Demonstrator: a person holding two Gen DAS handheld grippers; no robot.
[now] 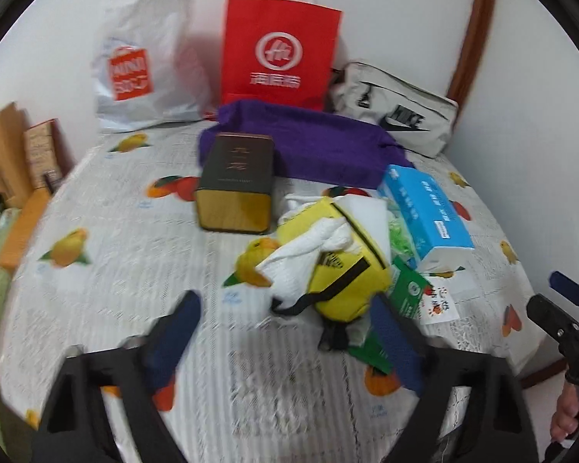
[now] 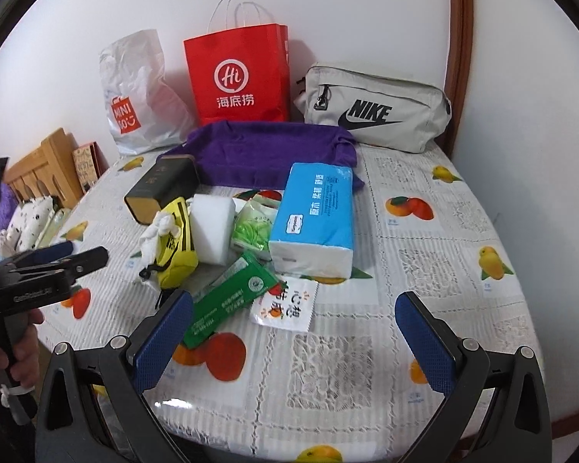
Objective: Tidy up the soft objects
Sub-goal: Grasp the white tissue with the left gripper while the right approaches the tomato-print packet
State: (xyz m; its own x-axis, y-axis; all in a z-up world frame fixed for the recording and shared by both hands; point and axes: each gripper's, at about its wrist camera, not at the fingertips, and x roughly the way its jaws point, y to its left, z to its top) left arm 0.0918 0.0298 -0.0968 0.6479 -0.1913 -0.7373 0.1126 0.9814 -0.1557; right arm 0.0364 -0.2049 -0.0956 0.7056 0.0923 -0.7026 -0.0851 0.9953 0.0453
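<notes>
Left gripper [image 1: 285,328], jaws spread and empty, hangs before the small yellow fabric pouch [image 1: 347,266] stuffed with white cloth [image 1: 301,258], probably its target. Right gripper [image 2: 293,332], jaws likewise spread, straddles the flat green packet [image 2: 227,305] on the fruit-print tablecloth [image 2: 424,231].

Glossy plastic tissue pack [image 2: 313,212], matt purple cloth [image 2: 266,154], lace-textured tablecloth [image 2: 405,270], red paper bag [image 2: 237,73].

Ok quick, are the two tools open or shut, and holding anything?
Left tool: open, holding nothing.
Right tool: open, holding nothing.
</notes>
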